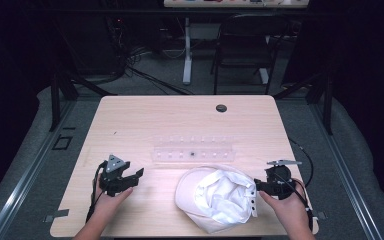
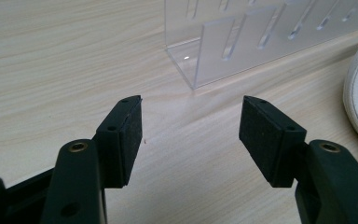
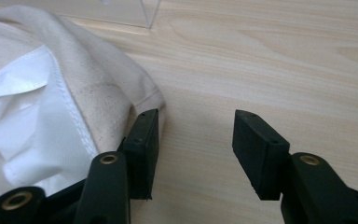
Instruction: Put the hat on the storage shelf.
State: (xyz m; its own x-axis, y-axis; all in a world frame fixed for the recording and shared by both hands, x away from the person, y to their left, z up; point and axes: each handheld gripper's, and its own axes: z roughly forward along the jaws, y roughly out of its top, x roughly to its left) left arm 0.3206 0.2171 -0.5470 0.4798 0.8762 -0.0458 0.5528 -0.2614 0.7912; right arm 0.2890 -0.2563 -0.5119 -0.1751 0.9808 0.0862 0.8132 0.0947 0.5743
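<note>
- On the pale wooden table (image 1: pixel 130 120), the left gripper (image 2: pixel 191 130) is spread over bare wood, near the clear slotted acrylic rack (image 2: pixel 242 42).
- Right gripper (image 3: pixel 196 149) spread, touching the upturned white fabric cap (image 1: pixel 220 197).

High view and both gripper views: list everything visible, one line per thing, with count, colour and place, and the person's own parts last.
Rectangular light wooden table: one, pale wood, centre; a dark round hole near its far edge.
Clear slotted acrylic rack: one, transparent, mid-table, beyond the cap.
White fabric baseball cap: one, cream outside with white lining, lying inside-up, near edge right of centre.
Black folding chair: one, on the floor beyond the table.
White desk leg: one, background.
Cables: several, black, floor behind the table.
Left tool: one, black, open, over bare table left of the cap.
Right tool: one, black, open, at the cap's right edge.
Hands: two, bottom edge, each holding a tool.
</note>
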